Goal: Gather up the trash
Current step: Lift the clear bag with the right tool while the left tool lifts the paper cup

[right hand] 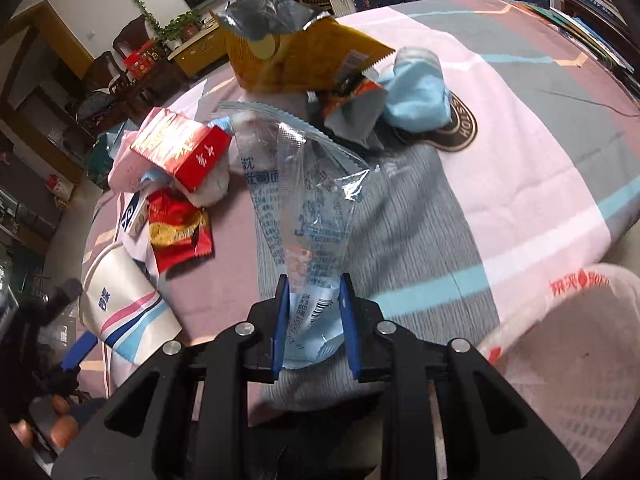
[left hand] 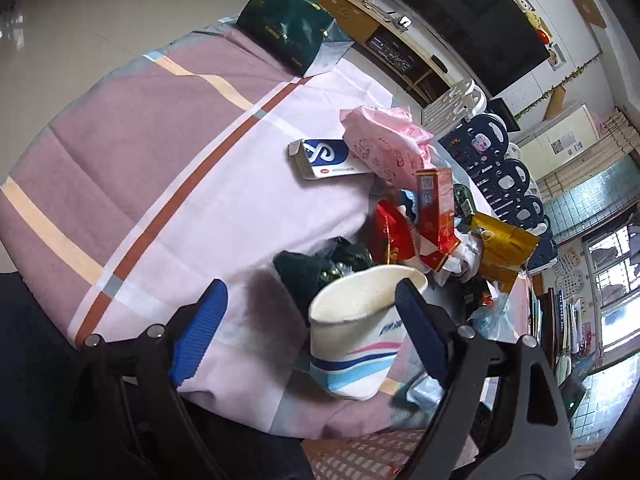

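A pile of trash lies on the cloth-covered table (left hand: 132, 148). My left gripper (left hand: 312, 296) is open; a white paper cup (left hand: 356, 332) with pink and blue stripes lies on its side between the fingers, against the right pad. The cup also shows in the right wrist view (right hand: 124, 304). My right gripper (right hand: 314, 292) is shut on a clear blue-printed plastic wrapper (right hand: 308, 208) that stands up from the fingers. Behind it lie a red carton (right hand: 184, 148), a red snack packet (right hand: 178, 232) and a yellow foil bag (right hand: 292, 56).
A blue-white box (left hand: 324, 158), a pink wrapper (left hand: 384, 144) and a dark green bag (left hand: 288, 28) lie on the table. A light blue cloth (right hand: 416, 92) sits beyond the pile. A bin lined with a white bag (right hand: 568, 340) stands at the table's near right edge.
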Demonstrator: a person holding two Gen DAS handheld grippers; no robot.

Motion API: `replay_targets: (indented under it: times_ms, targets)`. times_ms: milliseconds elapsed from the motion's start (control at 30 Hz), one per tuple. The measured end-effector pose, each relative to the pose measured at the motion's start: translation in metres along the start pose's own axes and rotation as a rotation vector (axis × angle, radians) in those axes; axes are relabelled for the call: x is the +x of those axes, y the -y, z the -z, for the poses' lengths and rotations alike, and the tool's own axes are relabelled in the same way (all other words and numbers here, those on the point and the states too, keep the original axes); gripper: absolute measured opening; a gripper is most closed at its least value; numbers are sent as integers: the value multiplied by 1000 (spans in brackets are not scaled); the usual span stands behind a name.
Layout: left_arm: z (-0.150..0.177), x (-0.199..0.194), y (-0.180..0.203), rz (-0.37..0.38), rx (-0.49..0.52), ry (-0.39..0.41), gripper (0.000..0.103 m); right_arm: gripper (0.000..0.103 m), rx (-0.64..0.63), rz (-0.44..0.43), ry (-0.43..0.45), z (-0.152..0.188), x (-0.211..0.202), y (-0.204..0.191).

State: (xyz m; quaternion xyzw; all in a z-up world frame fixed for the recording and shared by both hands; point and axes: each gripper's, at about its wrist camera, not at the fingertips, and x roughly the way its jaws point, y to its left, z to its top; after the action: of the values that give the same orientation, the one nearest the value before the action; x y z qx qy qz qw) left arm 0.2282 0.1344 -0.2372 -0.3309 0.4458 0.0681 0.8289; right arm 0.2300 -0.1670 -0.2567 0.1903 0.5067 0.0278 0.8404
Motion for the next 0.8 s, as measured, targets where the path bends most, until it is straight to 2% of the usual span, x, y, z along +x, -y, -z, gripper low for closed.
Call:
replay_targets:
  times_ms: [333, 500, 700, 733, 800]
  targets:
    - [5, 1, 10, 14, 28, -10, 92, 25, 31, -5, 4, 7, -13, 10]
    - [21, 15, 40, -6, 183, -70, 96, 25, 54, 17, 33, 5, -31, 22]
    - [37, 42, 47, -17, 216, -90, 97, 25, 61, 22, 50, 3, -43, 27]
    - [39, 46, 46, -26, 220, -92, 96, 25, 58, 23, 52, 4, -45, 28]
    - [38, 49, 46, -15, 217, -104, 81, 25, 53, 25, 56, 6, -48, 29]
